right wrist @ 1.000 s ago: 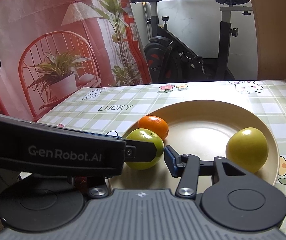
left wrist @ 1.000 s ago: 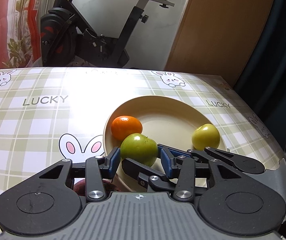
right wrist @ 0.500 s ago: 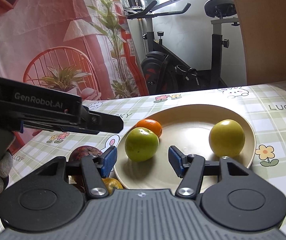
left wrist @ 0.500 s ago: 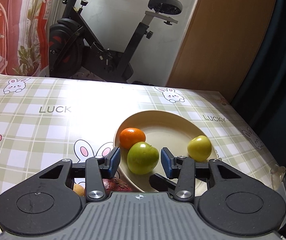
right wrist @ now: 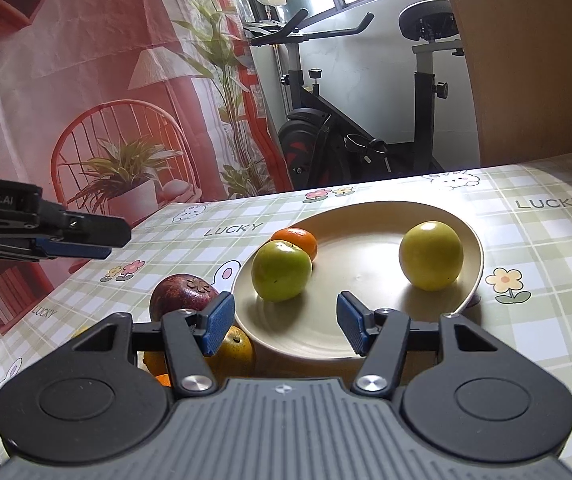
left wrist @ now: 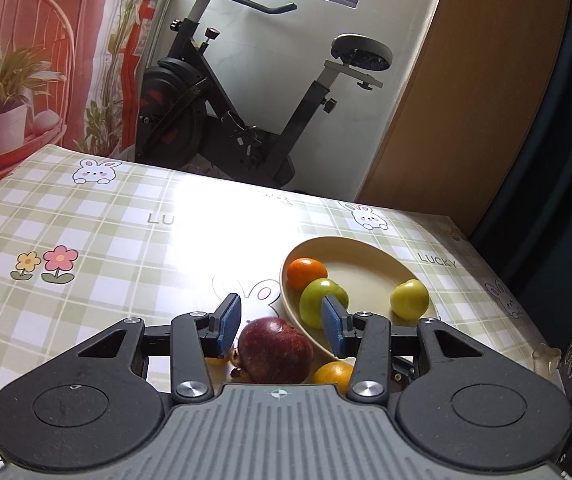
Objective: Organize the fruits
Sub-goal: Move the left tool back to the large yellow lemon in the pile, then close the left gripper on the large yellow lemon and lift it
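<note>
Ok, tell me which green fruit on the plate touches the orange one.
The greener fruit at the plate's left side, pressed against the tangerine. The yellower one sits alone on the right.

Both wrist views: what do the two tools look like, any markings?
Both look alike: left tool and right tool have black linkage arms with silver pivot screws, round black side discs, a ribbed grey base, and blue textured pads on the fingertips. In the right wrist view, the left tool's side shows white lettering ending "nRobot.AI".

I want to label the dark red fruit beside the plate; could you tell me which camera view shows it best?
The left wrist view: the dark red fruit sits large and nearly whole between open fingers. The right wrist view shows only its top, partly behind the right gripper's finger.
</note>
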